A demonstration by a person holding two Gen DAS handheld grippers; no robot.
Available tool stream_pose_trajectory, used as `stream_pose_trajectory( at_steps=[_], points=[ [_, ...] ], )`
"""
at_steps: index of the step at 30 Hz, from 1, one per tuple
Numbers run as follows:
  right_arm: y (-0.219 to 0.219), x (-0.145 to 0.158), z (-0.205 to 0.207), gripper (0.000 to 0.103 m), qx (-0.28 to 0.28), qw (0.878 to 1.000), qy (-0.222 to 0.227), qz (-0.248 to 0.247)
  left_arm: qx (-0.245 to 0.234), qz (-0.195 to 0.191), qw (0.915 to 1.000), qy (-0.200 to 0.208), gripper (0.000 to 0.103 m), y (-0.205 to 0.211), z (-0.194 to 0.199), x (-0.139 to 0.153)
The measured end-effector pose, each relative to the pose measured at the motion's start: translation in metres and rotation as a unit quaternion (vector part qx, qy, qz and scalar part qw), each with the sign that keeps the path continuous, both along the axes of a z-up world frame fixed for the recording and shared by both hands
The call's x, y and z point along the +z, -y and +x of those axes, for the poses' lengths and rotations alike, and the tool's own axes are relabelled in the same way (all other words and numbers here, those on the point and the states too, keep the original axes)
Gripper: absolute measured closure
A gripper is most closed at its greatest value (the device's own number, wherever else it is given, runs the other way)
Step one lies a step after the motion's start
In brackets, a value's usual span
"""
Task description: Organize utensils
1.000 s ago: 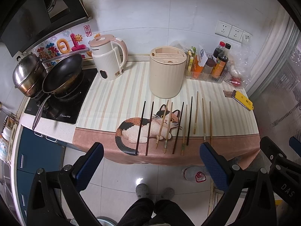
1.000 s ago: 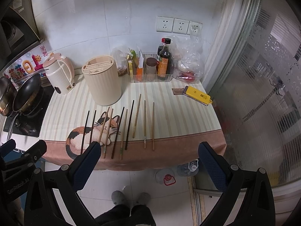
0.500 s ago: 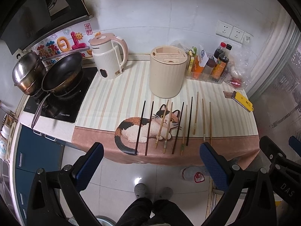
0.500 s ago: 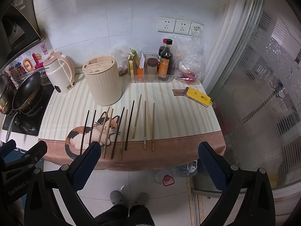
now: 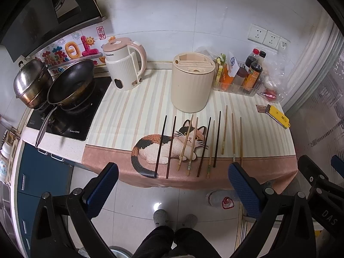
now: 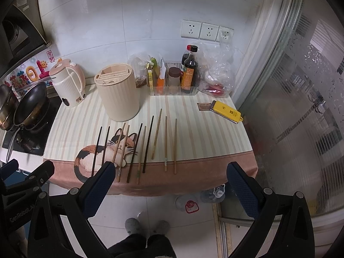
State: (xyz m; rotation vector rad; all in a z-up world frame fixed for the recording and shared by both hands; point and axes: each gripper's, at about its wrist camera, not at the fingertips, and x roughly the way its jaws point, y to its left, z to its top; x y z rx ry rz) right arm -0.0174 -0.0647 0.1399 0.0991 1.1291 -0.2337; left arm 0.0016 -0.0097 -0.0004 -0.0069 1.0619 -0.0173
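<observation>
- The left claw (image 5: 173, 180) hangs out over the floor in front of the desk (image 5: 133, 116), fingers wide apart with nothing between them.
- The right claw (image 6: 171, 181) is spread just as wide and holds nothing; its left finger (image 6: 101, 182) covers the near ends of two chopsticks in its own view.
- The chopsticks (image 5: 194, 144) lie side by side in a row on the cat-print cloth (image 5: 258, 165), near ends close to the desk's front edge, some dark, some pale wood.
- The cream utensil holder (image 5: 192, 83) stands upright just behind the row; its slotted top shows, but what sits inside cannot be made out.
- A kettle (image 5: 124, 64) stands left of the holder, and beyond it a wok (image 5: 71, 81) on the stove.
- Bottles (image 6: 189, 71) crowd a clear tray at the back wall, labels too small to read.
- A yellow flat object (image 6: 226, 111) lies at the desk's right side; I cannot tell what it is.
- Only the holder's slippered feet and dark trouser legs show, cut off at the bottom edge.
</observation>
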Motion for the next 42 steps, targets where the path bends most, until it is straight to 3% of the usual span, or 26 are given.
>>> stream_pose_trajectory(
  at_steps=[35,39,42],
  points=[
    [-0.002,0.001,0.003,0.000,0.000,1.000,0.004,-0.004,-0.002,-0.003,1.0000,0.002,0.000,-0.008,0.010,0.002],
    [0.008,-0.005,0.011,0.000,-0.020,0.999,0.028,0.021,0.003,0.008,0.9991,0.040,0.000,-0.009,0.025,0.004],
    [0.022,-0.027,0.028,0.000,-0.030,0.998,0.032,0.050,0.023,0.035,0.9971,0.064,0.000,-0.016,0.049,-0.009]
  ],
)
